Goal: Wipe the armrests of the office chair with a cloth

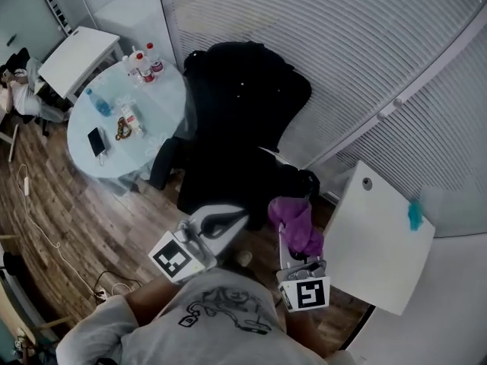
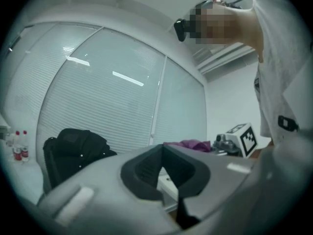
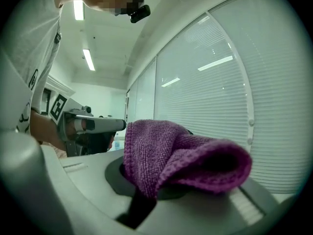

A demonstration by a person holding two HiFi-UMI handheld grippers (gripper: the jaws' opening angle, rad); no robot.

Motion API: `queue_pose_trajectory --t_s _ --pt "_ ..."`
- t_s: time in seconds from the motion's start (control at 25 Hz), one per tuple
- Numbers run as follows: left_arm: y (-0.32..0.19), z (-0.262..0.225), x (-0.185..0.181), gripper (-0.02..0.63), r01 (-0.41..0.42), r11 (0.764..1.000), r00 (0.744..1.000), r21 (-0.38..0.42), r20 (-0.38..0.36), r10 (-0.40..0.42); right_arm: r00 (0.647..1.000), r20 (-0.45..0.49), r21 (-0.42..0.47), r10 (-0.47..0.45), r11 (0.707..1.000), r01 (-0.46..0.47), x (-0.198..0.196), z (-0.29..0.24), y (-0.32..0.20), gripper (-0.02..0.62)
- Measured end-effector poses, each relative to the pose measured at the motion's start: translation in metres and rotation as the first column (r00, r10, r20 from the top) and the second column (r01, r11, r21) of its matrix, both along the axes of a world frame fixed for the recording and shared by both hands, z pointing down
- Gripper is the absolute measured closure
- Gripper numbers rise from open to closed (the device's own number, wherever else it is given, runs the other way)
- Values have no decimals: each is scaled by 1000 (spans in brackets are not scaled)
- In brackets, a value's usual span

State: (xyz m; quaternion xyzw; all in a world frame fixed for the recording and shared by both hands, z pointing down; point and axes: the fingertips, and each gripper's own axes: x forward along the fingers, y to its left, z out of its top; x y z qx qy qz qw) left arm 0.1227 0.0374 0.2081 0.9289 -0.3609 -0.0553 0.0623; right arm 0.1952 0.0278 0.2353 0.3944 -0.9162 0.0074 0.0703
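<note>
We see the purple cloth pinched in the right gripper, whose jaws are clamped on its near end. The cloth's long axis runs along the gripper, pointing away from the person toward the black office chair. Its far end lies just beside the chair's armrest on that side; we cannot tell whether they touch.

The chair stands with its back to the window blinds and its seat toward the person. Its other armrest is next to the round table.

The left gripper is held low in front of the seat, jaws together with nothing in them. It points the same way as the right one.

In the right gripper view the cloth is folded over the right gripper, with its free lobe sagging to the right. That view also catches the left gripper side-on, but no armrest.

The left gripper view shows the left gripper with its dark pads met, the chair at left, and the cloth past its tips.

Only the head view shows the table's bottles and the white desk at right.
</note>
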Motion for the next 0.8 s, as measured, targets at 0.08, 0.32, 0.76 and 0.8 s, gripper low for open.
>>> queue_pose_trajectory --t_s 0.08,0.32,0.76,0.8 --pt "8 1 -15 604 48 999 999 -1 6 -48 998 -5 2 -60 998 60 -17 1 5 565" --pt "36 4 -75 604 209 978 978 -5 15 -209 971 7 9 -240 971 240 -84 2 23 565" --pt "87 14 -198 604 436 900 899 -1 34 -436 876 41 40 -481 877 479 -226 -8 70 565" --pt "91 17 -208 604 448 894 894 -8 29 -448 870 37 41 -492 871 490 -237 -9 73 565"
